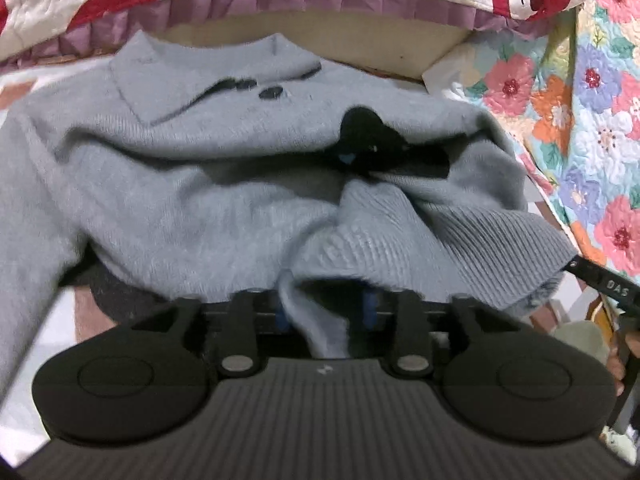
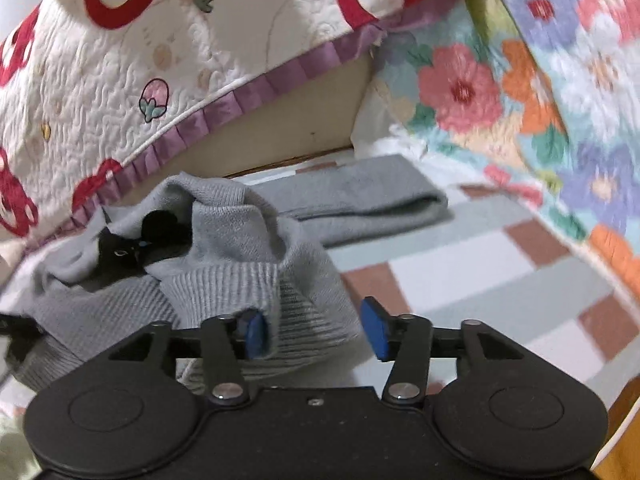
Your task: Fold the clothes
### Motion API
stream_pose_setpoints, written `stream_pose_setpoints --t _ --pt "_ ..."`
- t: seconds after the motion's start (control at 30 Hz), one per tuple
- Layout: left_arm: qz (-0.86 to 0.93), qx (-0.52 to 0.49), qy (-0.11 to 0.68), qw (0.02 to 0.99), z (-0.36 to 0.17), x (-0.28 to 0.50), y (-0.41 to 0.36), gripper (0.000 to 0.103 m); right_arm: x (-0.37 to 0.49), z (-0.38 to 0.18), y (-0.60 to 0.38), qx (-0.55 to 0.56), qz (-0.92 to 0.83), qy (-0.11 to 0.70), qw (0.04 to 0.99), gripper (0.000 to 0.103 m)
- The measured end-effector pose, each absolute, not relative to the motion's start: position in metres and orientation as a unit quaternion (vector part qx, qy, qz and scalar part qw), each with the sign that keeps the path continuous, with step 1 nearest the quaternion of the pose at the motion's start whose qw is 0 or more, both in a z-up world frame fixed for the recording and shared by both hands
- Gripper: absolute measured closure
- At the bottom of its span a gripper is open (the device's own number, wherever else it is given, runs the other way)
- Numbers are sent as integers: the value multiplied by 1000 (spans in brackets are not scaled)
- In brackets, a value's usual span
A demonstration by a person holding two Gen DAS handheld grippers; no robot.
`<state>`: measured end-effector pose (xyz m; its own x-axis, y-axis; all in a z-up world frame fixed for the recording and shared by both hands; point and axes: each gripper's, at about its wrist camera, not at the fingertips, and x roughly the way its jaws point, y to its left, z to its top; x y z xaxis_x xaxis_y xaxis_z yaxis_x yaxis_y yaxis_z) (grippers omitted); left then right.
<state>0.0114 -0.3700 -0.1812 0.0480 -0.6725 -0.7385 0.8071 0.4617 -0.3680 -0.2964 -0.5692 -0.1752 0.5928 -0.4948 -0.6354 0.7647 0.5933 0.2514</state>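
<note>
A light grey-blue knit sweater (image 1: 180, 176) lies collar-away on the checkered bedding, with a black cat motif (image 1: 380, 140) at its middle. Its ribbed hem (image 1: 400, 248) is bunched up toward me. My left gripper (image 1: 327, 310) has its blue pads apart, and a fold of the hem hangs loosely between them. In the right wrist view the same sweater (image 2: 224, 248) is heaped at the left. My right gripper (image 2: 316, 332) stands open, with the ribbed hem (image 2: 304, 320) lying against its left pad (image 2: 256, 336) and the right pad bare.
A folded grey garment (image 2: 360, 208) lies beyond on the checkered cover (image 2: 500, 280). A white quilt with red bears (image 2: 120, 80) hangs at the back, over a beige panel (image 1: 360, 44). A floral quilt (image 2: 560, 100) rises on the right. The other gripper's black body (image 1: 612, 292) is at the right edge.
</note>
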Motion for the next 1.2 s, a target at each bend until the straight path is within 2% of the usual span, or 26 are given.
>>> stream_pose_setpoints --t 0.03,0.1,0.2,0.3,0.43,0.57,0.6,0.63,0.67,0.7,0.8,0.9,0.93,0.97,1.0,1.03,1.2 --pt "-513 60 472 715 -184 12 -368 52 -298 -178 -569 276 -366 258 851 44" --pt "-511 39 494 702 -191 12 -367 50 -303 -183 -569 310 -359 249 844 44" --pt "-506 54 499 701 -198 5 -368 56 -307 -188 -565 358 -345 225 838 41" --pt "-503 78 474 718 -195 -2 -369 97 -303 -196 -560 381 -329 225 834 39" --pt "-491 94 413 761 -177 -7 -364 98 -289 -210 -554 384 -325 258 824 35" --pt "-473 92 364 797 -159 -3 -354 99 -284 -217 -548 345 -344 266 832 35" --pt "-470 90 357 802 -155 -1 -352 100 -284 -215 -546 329 -345 267 838 43" --pt "-469 87 351 806 -151 1 -350 100 -284 -213 -544 312 -345 267 844 73" --pt "-468 84 347 808 -149 3 -348 100 -283 -211 -543 295 -346 268 849 89" --pt "-468 81 348 808 -147 4 -348 100 -285 -206 -543 276 -352 264 854 93" --pt "-483 67 361 795 -145 7 -344 100 -298 -183 -549 212 -390 234 865 94" --pt "-510 44 390 766 -151 6 -339 95 -317 -146 -564 176 -427 182 868 95" --pt "-519 36 402 753 -155 5 -338 82 -322 -137 -568 168 -434 170 869 101" --pt "-528 35 413 741 -159 2 -339 70 -326 -130 -572 160 -439 158 870 100" --pt "-537 43 423 729 -164 -3 -340 47 -329 -125 -575 151 -442 145 872 100" --pt "-546 51 432 716 -170 -8 -342 39 -333 -119 -578 143 -446 132 874 100" --pt "-539 129 445 703 -190 -34 -358 33 -325 -125 -592 123 -449 134 875 100"
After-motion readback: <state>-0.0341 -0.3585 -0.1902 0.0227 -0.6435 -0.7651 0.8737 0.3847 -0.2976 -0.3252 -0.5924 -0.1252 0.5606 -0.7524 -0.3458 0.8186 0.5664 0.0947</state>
